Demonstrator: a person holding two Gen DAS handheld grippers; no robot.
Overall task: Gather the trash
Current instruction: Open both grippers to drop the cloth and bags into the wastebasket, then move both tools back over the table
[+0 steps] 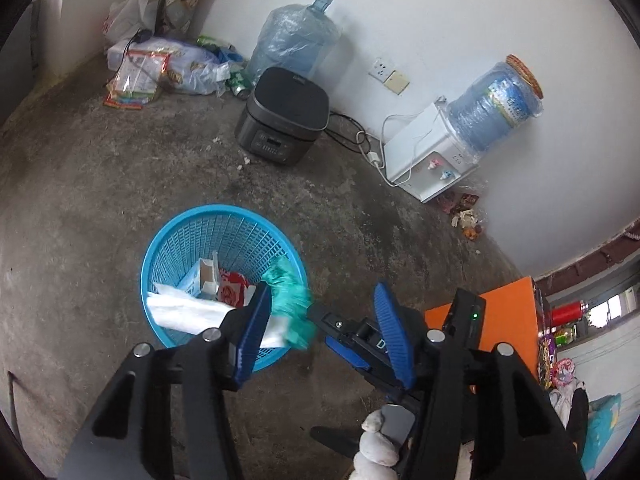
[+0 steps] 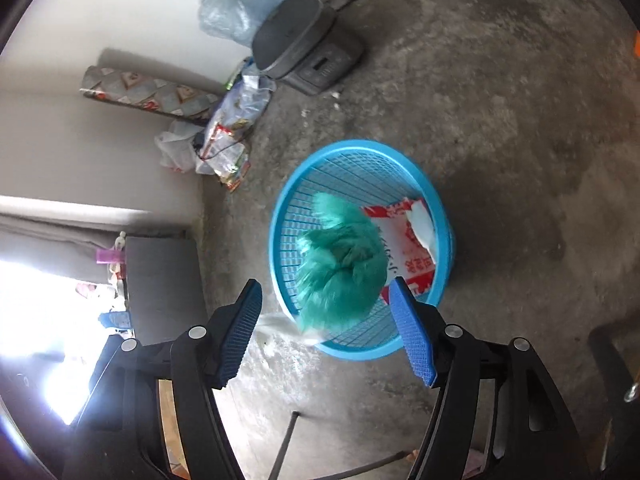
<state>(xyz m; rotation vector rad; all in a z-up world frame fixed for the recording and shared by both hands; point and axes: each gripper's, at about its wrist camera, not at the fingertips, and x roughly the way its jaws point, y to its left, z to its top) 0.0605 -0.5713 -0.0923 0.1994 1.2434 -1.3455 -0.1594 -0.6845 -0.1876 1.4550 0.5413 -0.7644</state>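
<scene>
In the left wrist view, the left gripper is seen with its two blue fingers spread apart, and nothing is pinched between them. A blue basket stands on the concrete floor and is taken here as the landmark. The gripper is held above the near rim of the basket. A crumpled green plastic bag is seen, blurred, just over that rim, beside the left finger; whether it touches the finger cannot be told. Inside the basket a white sheet, a small open carton and a red and white wrapper are lying. The right gripper is seen to the right of the basket, and below it a white-gloved hand. Beyond the basket, near the wall, a dark cooker is placed, with a water dispenser to its right.

In the right wrist view, the right gripper is shown with its fingers wide apart and empty. The green plastic bag is seen, blurred, over the near part of the blue basket, free of both fingers. The red and white wrapper is lying in the basket behind the bag. A white piece is hanging at the near rim of the basket. The dark cooker is seen beyond the basket.
</scene>
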